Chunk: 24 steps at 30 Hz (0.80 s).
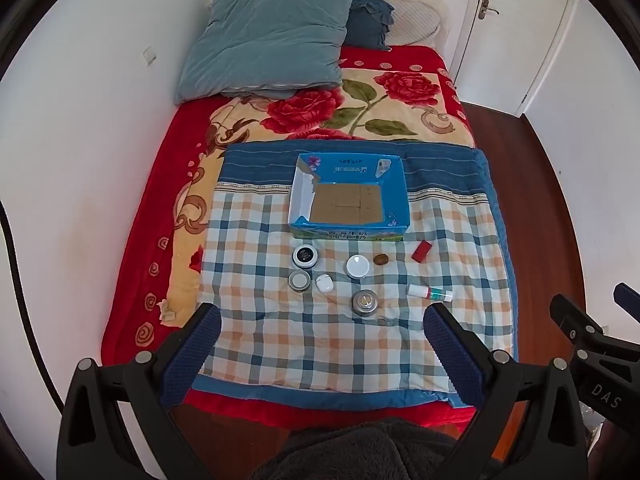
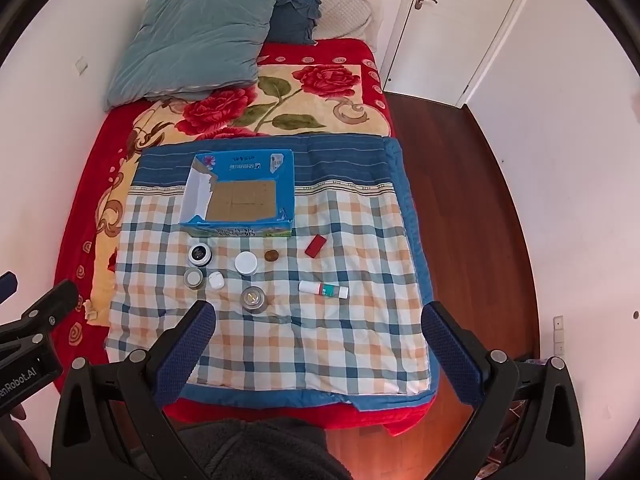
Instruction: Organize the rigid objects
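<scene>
An open blue cardboard box (image 1: 348, 194) (image 2: 240, 194) stands empty on a checked quilt (image 1: 320, 340) (image 2: 320, 340). In front of it lie small items: a black-and-white round device (image 1: 305, 257) (image 2: 199, 255), a grey round tin (image 1: 299, 281) (image 2: 193, 278), a white earbud case (image 1: 324, 283) (image 2: 216, 280), a white round lid (image 1: 358, 266) (image 2: 246, 263), a brown disc (image 1: 381, 259) (image 2: 271, 255), a red block (image 1: 421, 251) (image 2: 315, 245), a glue stick (image 1: 430, 293) (image 2: 323, 289) and a metal tin (image 1: 365, 303) (image 2: 253, 298). My left gripper (image 1: 322, 344) and right gripper (image 2: 318, 342) are open and empty, held near the quilt's front edge.
The quilt lies on a bed with a red rose blanket (image 1: 360, 104) and blue pillows (image 1: 268, 36) at the head. A white wall runs along the left, wooden floor (image 2: 480, 200) and a white door (image 2: 440, 20) are on the right. Dark fleece clothing (image 1: 360, 452) is below the grippers.
</scene>
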Each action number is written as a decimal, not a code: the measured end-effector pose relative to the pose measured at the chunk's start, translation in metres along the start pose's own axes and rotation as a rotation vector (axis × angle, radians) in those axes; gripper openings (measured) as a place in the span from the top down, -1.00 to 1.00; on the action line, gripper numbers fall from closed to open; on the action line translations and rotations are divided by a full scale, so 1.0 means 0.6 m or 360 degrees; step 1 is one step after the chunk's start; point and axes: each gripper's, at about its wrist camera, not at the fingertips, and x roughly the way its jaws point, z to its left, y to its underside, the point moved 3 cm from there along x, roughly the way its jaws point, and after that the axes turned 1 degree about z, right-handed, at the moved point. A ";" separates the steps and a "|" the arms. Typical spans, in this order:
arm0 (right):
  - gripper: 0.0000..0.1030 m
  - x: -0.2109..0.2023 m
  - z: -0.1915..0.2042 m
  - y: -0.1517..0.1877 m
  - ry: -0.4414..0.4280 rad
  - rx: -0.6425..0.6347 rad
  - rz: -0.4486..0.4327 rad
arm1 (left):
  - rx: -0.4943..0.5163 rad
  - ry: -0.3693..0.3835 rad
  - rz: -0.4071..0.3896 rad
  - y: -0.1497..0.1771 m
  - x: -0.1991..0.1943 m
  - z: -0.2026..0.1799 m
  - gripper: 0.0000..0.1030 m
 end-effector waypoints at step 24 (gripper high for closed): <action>-1.00 0.000 0.000 0.002 0.0011 -0.0004 0.0001 | -0.0002 0.0007 -0.0001 0.007 -0.004 -0.007 -1.00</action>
